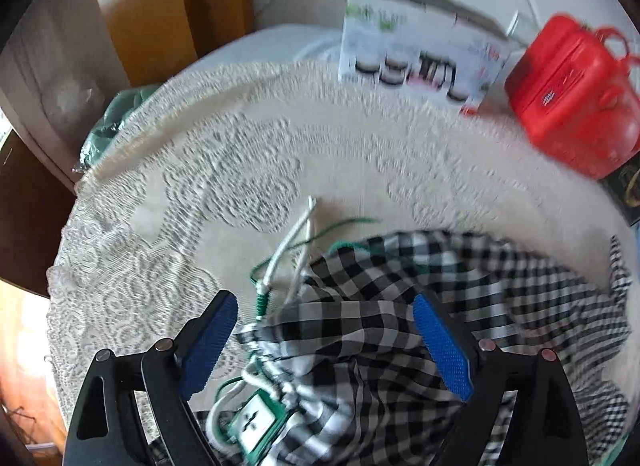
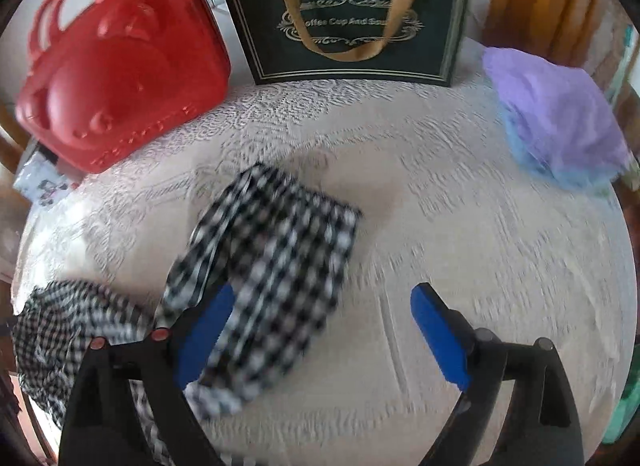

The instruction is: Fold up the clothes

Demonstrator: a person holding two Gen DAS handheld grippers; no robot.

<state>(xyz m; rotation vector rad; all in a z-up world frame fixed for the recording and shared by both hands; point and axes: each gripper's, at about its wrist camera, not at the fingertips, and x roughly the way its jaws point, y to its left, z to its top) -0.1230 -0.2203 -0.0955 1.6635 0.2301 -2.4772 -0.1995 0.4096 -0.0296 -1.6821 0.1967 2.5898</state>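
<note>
The left gripper point(image 1: 322, 302) is spread wide, its blue pads point(image 1: 442, 346) clear of each other and closed on nothing. Between and under them lies the bunched waist end of the checked garment point(image 1: 400, 306), black and white, crumpled on the lace tablecloth point(image 1: 200, 153). Green and white drawstrings point(image 1: 288, 242) trail out of it toward the middle of the table, and a green and white tag point(image 1: 254, 424) shows near the bottom edge. Farther off stand a white printed box point(image 1: 416, 61) and a red plastic case point(image 1: 572, 97), close together at the far rim.

The right gripper point(image 2: 322, 302) is likewise released, fingers well apart and grasping nothing. Its left pad point(image 2: 208, 330) overlaps one leg of the checked garment point(image 2: 272, 266), which stretches flat away from the claw; whether they touch cannot be told in the blur. The rest of the cloth heaps at the left edge. Beyond it are the red plastic case point(image 2: 120, 65), a black gift bag point(image 2: 352, 25) with gold ribbon handles, and a purple and blue bundle point(image 2: 560, 121) on the right side
</note>
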